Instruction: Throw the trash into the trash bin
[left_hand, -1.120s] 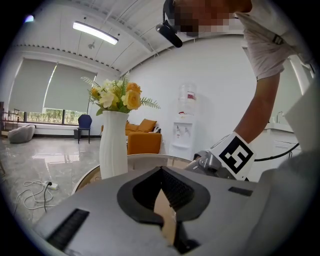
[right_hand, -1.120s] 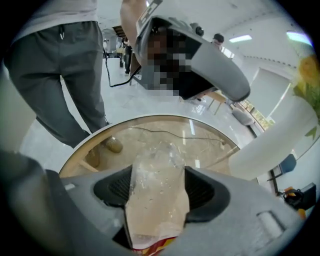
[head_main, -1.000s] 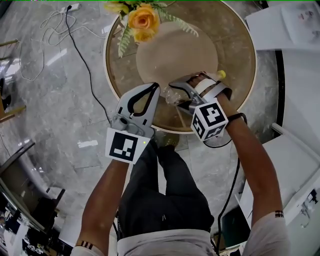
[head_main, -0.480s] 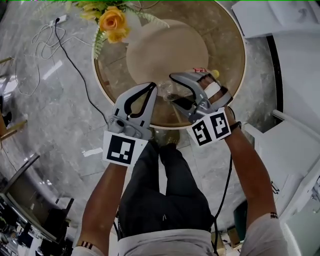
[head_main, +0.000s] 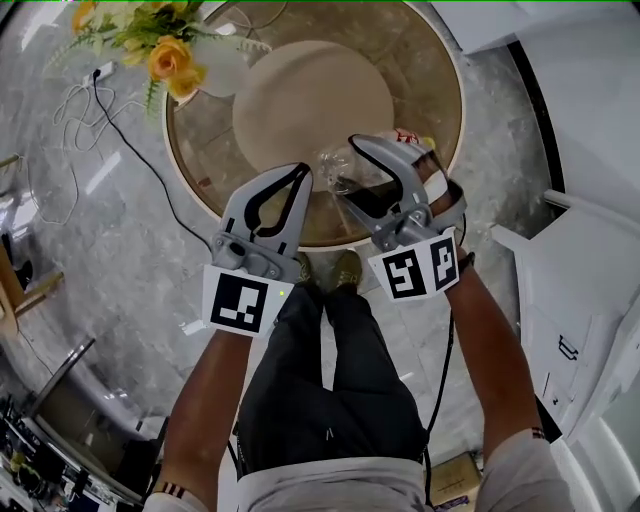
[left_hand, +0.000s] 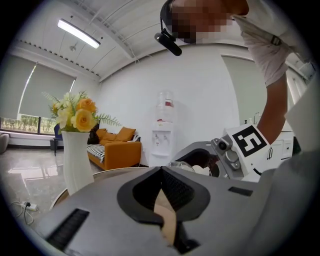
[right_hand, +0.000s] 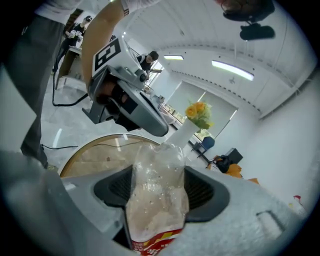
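Note:
A crumpled clear plastic bottle (right_hand: 157, 200) with a red label sits between the jaws of my right gripper (right_hand: 159, 182), which is shut on it. In the head view this gripper (head_main: 352, 175) holds the bottle (head_main: 335, 165) above the near edge of the round glass table (head_main: 200, 180). My left gripper (head_main: 300, 173) hovers just left of it with its jaws closed and nothing in them. The left gripper view shows its jaws (left_hand: 161, 172) meeting at the tip, with the right gripper (left_hand: 200, 160) close by on the right. No trash bin is in view.
A white vase of yellow flowers (head_main: 165, 55) stands at the table's far left, also in the left gripper view (left_hand: 77, 155). A black cable (head_main: 120, 110) trails over the marble floor. White furniture (head_main: 590, 150) lines the right side. An orange sofa (left_hand: 117, 152) and a water dispenser (left_hand: 164, 130) stand farther off.
My right gripper has risen and rolled, carrying the bottle up from the table. The left gripper has drifted up a little beside it. The table has slid left in the head view.

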